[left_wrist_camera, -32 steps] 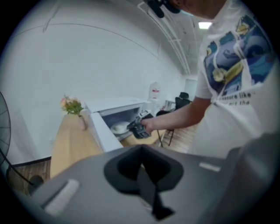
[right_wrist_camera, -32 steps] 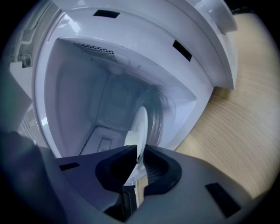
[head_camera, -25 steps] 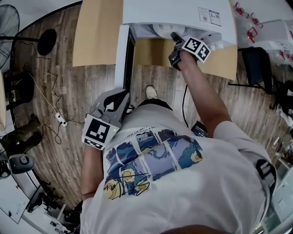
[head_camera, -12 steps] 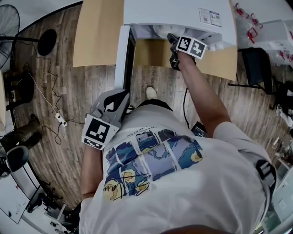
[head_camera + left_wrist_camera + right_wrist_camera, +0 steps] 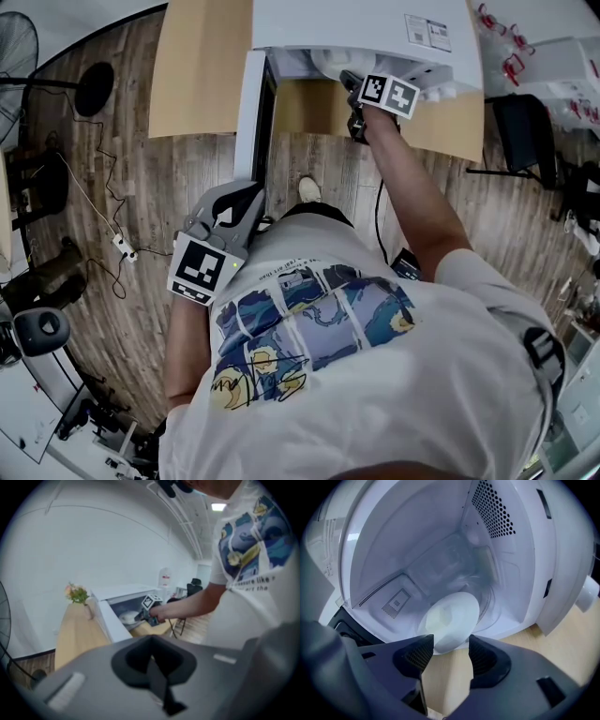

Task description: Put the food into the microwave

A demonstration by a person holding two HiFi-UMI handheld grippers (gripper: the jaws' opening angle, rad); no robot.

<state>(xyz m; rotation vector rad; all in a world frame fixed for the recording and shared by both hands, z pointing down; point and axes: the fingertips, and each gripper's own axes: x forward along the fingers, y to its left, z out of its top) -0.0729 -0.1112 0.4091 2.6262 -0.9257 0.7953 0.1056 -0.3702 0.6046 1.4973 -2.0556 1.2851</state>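
The white microwave (image 5: 356, 28) stands open on a wooden table, its door (image 5: 251, 112) swung out to the left. Inside, a white plate of pale food (image 5: 452, 618) rests on the floor of the cavity. My right gripper (image 5: 451, 646) is at the oven's mouth, and its jaws are opening. The plate's near rim lies just beyond the tips, and the pads do not press on it. In the head view, the right gripper (image 5: 349, 80) reaches in from the front. My left gripper (image 5: 234, 202) hangs by the person's waist, shut and empty, away from the oven.
The wooden table (image 5: 197, 75) carries the microwave, and a small vase of flowers (image 5: 77, 595) stands on it. A fan (image 5: 14, 47) and cables (image 5: 112, 239) occupy the floor at left. A dark chair (image 5: 525, 131) stands at right.
The right gripper has rolled at the microwave's mouth, its marker cube turning and shifting slightly left. The left gripper has stayed put.
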